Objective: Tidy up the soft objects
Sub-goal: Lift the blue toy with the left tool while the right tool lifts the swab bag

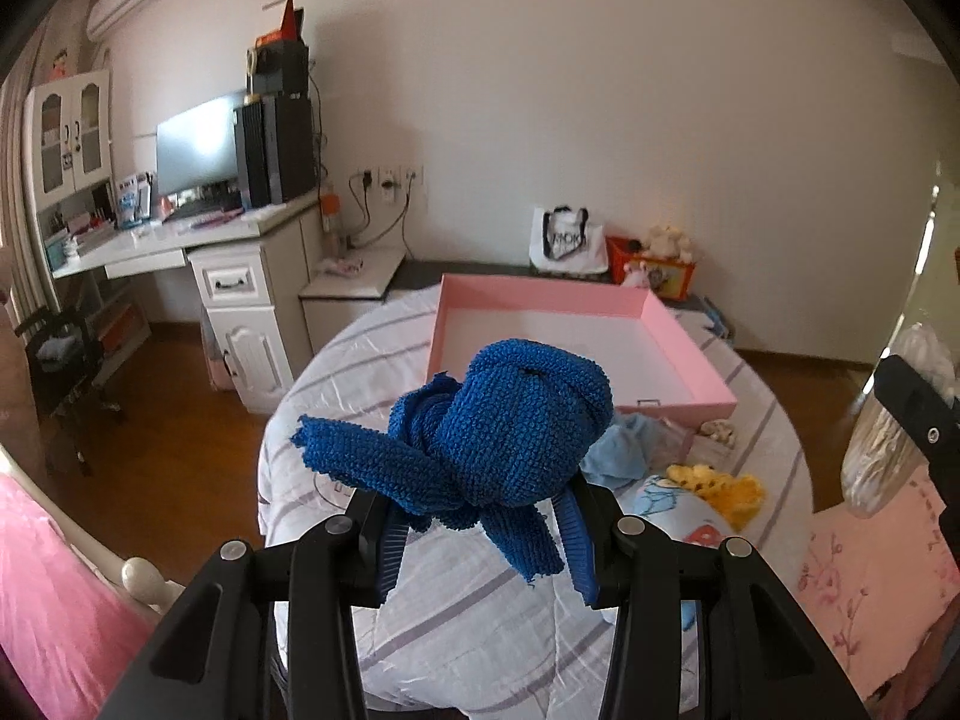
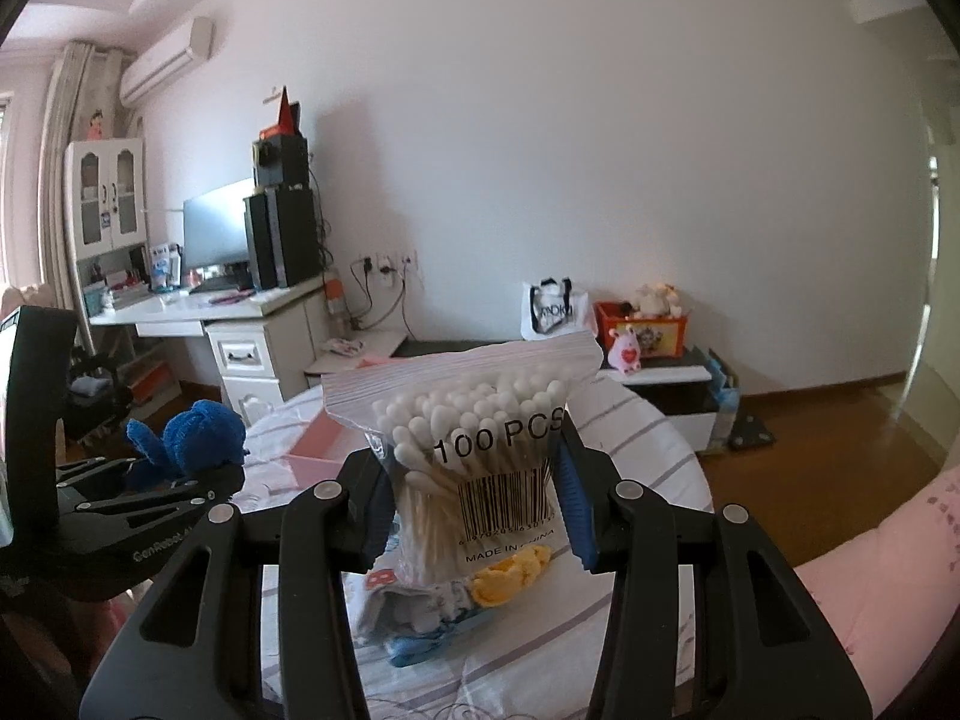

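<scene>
The left gripper (image 1: 480, 516) squeezes a blue knitted cloth (image 1: 504, 426) above the bed, probably heading for the pink tray (image 1: 690, 354). The right gripper (image 2: 474, 498) pinches a bag of cotton swabs (image 2: 474, 450), lifted up too.

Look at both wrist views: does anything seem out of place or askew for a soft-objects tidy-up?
Yes. The right gripper holds a bag of cotton swabs, stiff sticks rather than soft cloth. The left gripper holds a blue knitted cloth bunched up with loose ends dangling. The pink tray holds nothing visible.
</scene>
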Demonstrator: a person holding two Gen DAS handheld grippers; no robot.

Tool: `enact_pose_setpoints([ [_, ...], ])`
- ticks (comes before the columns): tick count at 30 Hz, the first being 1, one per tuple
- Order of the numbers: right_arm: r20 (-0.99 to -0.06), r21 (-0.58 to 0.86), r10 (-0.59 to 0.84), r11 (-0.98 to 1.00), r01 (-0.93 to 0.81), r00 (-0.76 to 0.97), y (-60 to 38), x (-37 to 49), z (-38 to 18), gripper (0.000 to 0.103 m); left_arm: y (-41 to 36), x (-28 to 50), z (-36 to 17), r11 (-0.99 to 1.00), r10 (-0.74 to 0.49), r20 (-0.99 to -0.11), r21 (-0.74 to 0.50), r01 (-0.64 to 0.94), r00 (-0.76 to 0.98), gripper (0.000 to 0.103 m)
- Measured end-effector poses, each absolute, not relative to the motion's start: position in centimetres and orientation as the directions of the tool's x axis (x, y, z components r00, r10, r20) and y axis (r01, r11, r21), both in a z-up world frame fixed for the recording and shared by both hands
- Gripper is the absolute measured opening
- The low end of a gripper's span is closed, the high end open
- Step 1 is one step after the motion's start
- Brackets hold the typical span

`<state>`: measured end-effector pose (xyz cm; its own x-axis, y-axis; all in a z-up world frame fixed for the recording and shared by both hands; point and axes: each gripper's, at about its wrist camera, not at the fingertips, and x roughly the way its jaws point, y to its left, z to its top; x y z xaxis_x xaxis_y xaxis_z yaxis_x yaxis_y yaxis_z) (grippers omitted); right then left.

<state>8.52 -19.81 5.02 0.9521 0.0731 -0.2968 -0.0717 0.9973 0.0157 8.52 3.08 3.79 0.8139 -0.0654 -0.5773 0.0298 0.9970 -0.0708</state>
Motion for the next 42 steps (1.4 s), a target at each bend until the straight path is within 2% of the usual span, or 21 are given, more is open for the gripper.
enact_pose_setpoints([
  [14,-0.182,-0.007,0.109,0.994,-0.112,0.977,-18.1,2.1,7.7,0.046,3.1,-2.4,7.0,0.999,-0.043,-0.44,-0.047,0.025,0.897,0.041],
  [24,-0.118,-0.031,0.125,0.991,-0.129,0.985,-17.4,-1.1,8.9,0.047,3.5,-8.6,7.1,0.999,-0.043,-0.366,-0.031,0.034,0.93,0.041],
  [33,-0.109,-0.038,0.138,0.989,-0.143,0.984,-17.4,-1.7,8.7,0.047,4.0,-9.5,6.3,0.999,-0.038,-0.347,-0.031,0.029,0.937,0.041],
  [42,-0.112,-0.039,0.13,0.99,-0.135,0.985,-17.3,-1.4,8.7,0.047,3.9,-8.3,5.9,0.999,-0.052,-0.364,-0.032,0.043,0.93,0.041],
])
